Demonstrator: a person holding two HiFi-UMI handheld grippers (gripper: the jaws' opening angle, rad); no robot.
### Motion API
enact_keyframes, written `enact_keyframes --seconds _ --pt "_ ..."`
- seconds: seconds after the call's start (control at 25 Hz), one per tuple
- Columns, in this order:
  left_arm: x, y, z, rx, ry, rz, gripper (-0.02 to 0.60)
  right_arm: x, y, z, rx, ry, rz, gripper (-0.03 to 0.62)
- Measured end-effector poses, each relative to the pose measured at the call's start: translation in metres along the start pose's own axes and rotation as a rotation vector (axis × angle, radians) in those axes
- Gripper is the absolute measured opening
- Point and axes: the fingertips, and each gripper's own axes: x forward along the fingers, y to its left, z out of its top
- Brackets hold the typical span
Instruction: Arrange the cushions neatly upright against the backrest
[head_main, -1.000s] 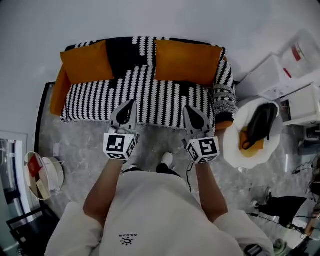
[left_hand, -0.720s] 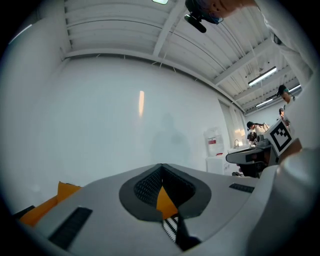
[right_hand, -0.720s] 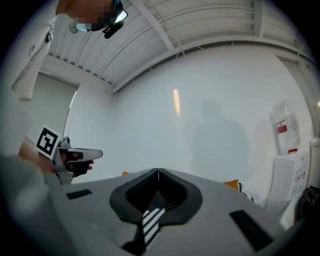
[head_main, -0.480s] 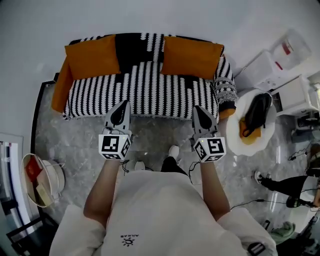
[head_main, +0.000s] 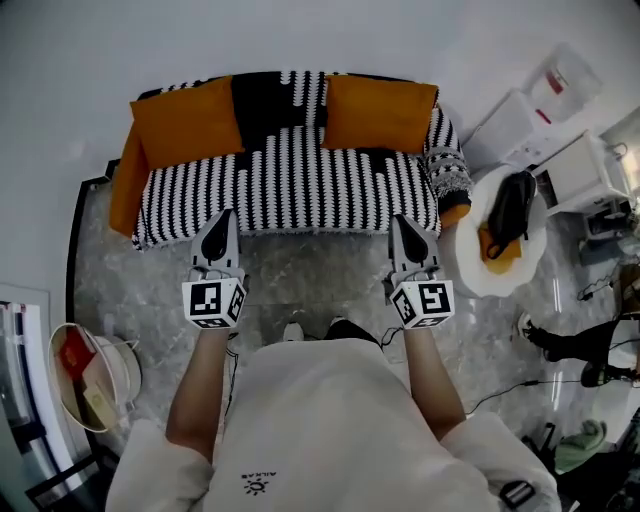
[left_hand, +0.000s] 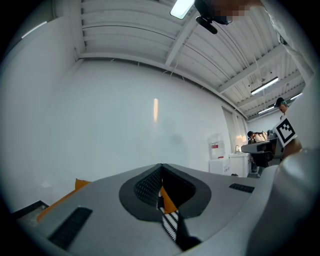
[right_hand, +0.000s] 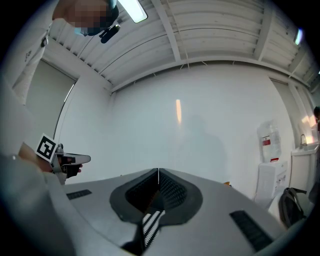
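Held left gripper (head_main: 221, 217) and right gripper (head_main: 403, 222) mid-frame, jaws closed, empty — below the sofa (head_main: 290, 185). Saw left cushion (head_main: 187, 120) and right cushion (head_main: 378, 112) seemingly upright against backrest, upper frame.

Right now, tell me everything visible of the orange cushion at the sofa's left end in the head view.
The orange cushion is a plain, soft-looking fabric rectangle, a little skewed. It stands leaning on the backrest of the black-and-white covered sofa, its lower edge on the seat. It sits apart from the other cushion; only the sofa touches it.
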Motion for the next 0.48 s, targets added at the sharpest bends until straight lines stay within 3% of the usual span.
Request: enact_keyframes --seconds 0.2,0.48 --pt "-0.007 0.002 0.007 0.009 -0.007 0.030 0.018 0.007 0.001 0.006 0.010 -0.010 0.029 0.023" --pt "-0.002 -0.012 0.045 0.060 -0.065 0.038 0.018 0.010 -0.005 0.044 -0.007 -0.085 0.079 0.023"
